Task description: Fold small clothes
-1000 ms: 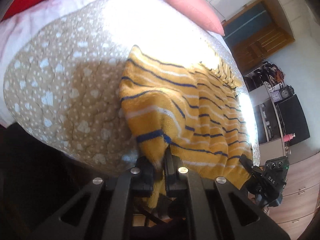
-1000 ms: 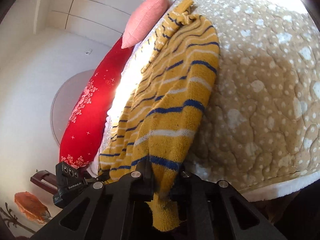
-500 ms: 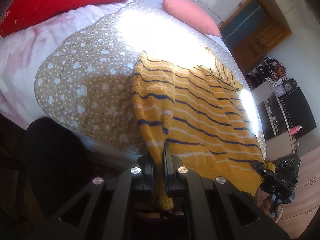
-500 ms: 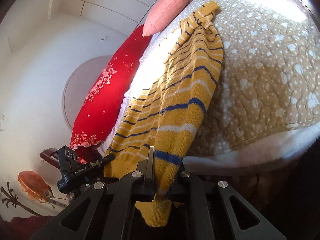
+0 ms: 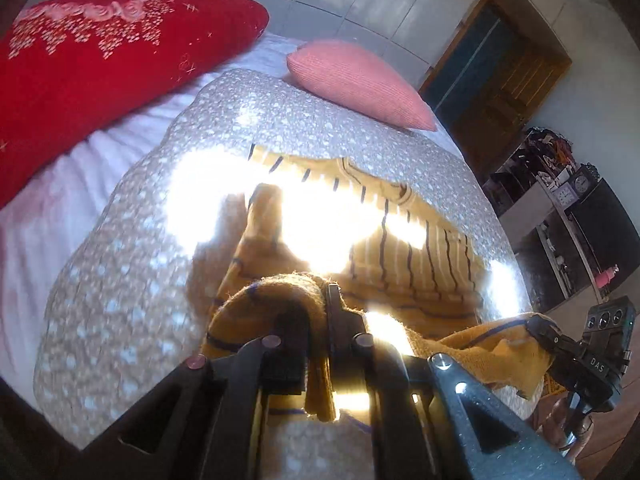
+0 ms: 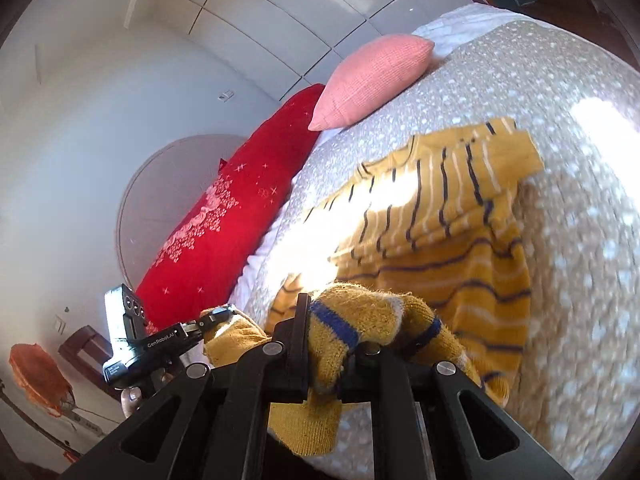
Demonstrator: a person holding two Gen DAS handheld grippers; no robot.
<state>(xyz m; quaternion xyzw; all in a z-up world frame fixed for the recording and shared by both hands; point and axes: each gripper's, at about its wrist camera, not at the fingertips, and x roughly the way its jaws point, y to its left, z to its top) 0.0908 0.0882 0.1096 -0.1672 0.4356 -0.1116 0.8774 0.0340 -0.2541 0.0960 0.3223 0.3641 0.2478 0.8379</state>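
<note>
Left gripper and right gripper both clenched on hem of yellow striped sweater, draped over spotted beige quilt. Pink cushion at 12 o'clock, red pillow at 10, wooden door at 2.

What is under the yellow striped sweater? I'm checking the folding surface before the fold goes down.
The sweater lies on a beige spotted quilt, which shows all around it. Both grippers hold up its near hem. Whatever lies directly beneath the flat part is covered.
</note>
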